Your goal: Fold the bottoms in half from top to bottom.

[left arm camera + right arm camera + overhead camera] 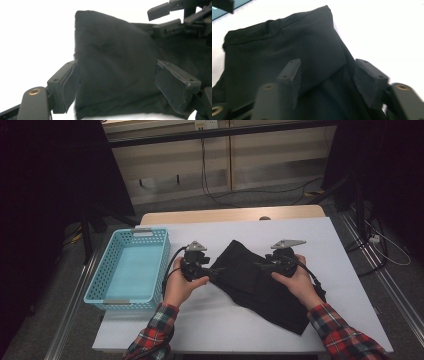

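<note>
A black folded garment (250,285) lies on the white table (210,325), running from the centre toward the front right. My left gripper (212,273) sits at the cloth's left edge, jaws open. In the left gripper view the garment (112,57) lies between and beyond the wide-apart pads (175,85), which do not press on it. My right gripper (260,266) rests over the garment's middle, pointing left. In the right gripper view a raised fold of the garment (287,42) stands between its open jaws, with the pads (369,80) apart from the fabric. The right gripper (165,18) also appears at the top right of the left gripper view.
A light blue plastic basket (99,275) with nothing in it stands at the table's left edge, close to my left hand. Bare white tabletop lies behind and in front of the garment. Beyond the table are a floor with cables and dark frames.
</note>
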`<state>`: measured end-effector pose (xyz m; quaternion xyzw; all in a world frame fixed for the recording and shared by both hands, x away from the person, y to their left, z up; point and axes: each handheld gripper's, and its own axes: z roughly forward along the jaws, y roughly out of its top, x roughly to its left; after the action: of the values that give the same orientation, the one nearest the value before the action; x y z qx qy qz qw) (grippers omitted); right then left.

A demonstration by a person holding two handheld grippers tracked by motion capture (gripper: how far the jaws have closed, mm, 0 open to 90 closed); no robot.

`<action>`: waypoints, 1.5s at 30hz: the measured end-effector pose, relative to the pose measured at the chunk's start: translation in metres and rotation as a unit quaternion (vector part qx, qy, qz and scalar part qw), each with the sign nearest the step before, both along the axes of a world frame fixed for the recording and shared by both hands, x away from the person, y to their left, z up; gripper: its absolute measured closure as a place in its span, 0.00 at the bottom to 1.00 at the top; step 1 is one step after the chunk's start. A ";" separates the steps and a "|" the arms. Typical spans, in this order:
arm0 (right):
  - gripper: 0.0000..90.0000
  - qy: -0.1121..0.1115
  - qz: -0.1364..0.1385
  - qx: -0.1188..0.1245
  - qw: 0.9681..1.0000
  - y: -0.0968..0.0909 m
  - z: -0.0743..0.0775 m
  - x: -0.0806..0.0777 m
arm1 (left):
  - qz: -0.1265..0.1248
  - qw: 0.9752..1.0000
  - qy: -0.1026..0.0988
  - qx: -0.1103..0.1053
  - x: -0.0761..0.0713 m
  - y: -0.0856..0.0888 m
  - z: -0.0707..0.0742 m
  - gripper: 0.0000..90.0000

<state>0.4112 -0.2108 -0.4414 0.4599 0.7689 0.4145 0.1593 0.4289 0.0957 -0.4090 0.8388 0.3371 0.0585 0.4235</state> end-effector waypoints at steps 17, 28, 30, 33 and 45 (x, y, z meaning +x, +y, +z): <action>0.88 0.007 0.034 -0.035 0.999 0.029 -0.016 0.019 | 0.038 0.999 -0.005 0.012 -0.002 0.030 -0.008 0.21; 0.92 -0.006 0.036 0.000 0.999 0.015 0.015 0.015 | 0.045 0.999 -0.006 0.008 -0.002 0.034 -0.008 0.21; 0.92 -0.009 0.035 0.008 0.999 0.011 0.020 0.014 | 0.047 0.999 -0.005 0.009 -0.001 0.035 -0.008 0.21; 0.92 -0.010 0.035 0.007 0.999 0.008 0.024 0.010 | 0.047 0.999 -0.005 0.007 -0.001 0.035 -0.007 0.21; 0.93 0.000 0.028 0.012 1.000 -0.005 0.026 -0.008 | 0.039 0.999 -0.006 0.006 -0.002 0.030 -0.006 0.21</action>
<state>0.4034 -0.2160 -0.4157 0.4399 0.7765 0.4281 0.1420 0.4266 0.1261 -0.4148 0.8272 0.3668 0.0824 0.4176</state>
